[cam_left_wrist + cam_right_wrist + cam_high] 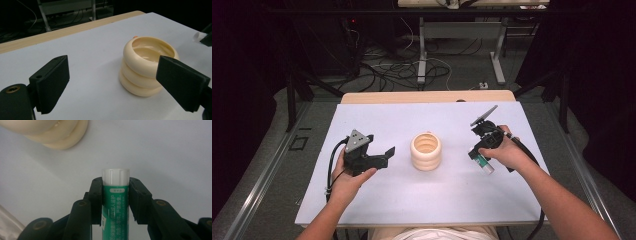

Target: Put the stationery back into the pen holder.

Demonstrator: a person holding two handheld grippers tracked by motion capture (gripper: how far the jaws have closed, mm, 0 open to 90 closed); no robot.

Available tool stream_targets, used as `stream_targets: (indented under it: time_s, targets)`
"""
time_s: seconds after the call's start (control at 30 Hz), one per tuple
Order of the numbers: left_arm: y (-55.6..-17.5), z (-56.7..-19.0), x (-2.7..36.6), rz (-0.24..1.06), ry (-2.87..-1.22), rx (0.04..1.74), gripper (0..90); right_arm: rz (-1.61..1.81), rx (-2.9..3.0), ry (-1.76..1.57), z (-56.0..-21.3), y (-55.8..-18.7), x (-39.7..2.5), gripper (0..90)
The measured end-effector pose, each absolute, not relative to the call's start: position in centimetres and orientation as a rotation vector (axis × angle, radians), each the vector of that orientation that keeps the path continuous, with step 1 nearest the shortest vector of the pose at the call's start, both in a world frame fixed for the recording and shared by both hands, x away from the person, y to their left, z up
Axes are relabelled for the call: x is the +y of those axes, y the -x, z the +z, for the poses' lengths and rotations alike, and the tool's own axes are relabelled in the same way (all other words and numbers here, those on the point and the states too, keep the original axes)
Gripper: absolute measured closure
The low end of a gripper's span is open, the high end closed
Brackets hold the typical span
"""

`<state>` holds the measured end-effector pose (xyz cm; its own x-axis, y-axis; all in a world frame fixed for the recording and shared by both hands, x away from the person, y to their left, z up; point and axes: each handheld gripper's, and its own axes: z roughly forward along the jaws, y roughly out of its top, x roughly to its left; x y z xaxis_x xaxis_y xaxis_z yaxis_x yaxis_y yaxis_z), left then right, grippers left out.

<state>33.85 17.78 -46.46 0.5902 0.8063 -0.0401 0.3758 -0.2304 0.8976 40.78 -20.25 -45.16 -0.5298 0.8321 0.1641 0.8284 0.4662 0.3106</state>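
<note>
A cream ribbed holder (426, 151) made of stacked rings stands open-topped in the middle of the white table (422, 200). My left gripper (387, 155) is held just left of it, jaws wide open and empty; the holder (146, 66) sits beyond its right jaw in the left gripper view. My right gripper (479, 159) is to the holder's right, shut on a green tube with a white cap (483, 163). The right gripper view has the tube (115, 202) clamped between the jaws, cap pointing at the table, with the holder's base (57, 132) at top left.
A wooden strip (427, 96) runs along the table's far edge. Beyond it are a metal desk frame (459, 50) and loose cables (392, 70) on the floor. The person's forearms enter from the bottom.
</note>
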Motion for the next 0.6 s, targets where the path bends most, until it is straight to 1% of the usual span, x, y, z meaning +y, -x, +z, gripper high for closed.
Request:
stream_targets:
  time_s: [0.17,0.23,0.3,0.33,0.47,0.5,0.53,0.6]
  targets:
    - [-33.7,-46.5,17.5,0.556,-1.847,0.939,12.7,0.548,2.694,-1.496,-44.0,-41.4,-19.2,66.4]
    - [-33.7,-46.6,17.4,0.558,-1.851,0.931,13.2,0.592,2.682,-1.499,-43.9,-41.6,-18.8,66.4]
    - [-33.6,-46.6,17.2,0.563,-1.856,0.924,13.8,0.536,2.704,-1.499,-43.3,-42.0,-18.5,66.4]
    - [-33.6,-46.6,17.2,0.567,-1.862,0.92,14.0,0.597,2.678,-1.5,-43.4,-42.1,-18.3,66.4]
    - [-33.5,-46.7,17.0,0.576,-1.874,0.906,14.2,0.549,2.703,-1.523,-42.6,-43.0,-17.6,66.4]
    - [-33.5,-46.7,16.9,0.579,-1.878,0.902,14.2,0.672,2.654,-1.528,-43.0,-43.0,-17.3,66.4]
    - [-33.5,-46.7,16.9,0.58,-1.88,0.9,14.2,0.56,2.697,-1.521,-42.4,-43.3,-17.3,66.4]
    - [-33.4,-46.7,16.7,0.583,-1.881,0.898,14.4,0.584,2.686,-1.509,-42.3,-43.6,-16.8,66.4]
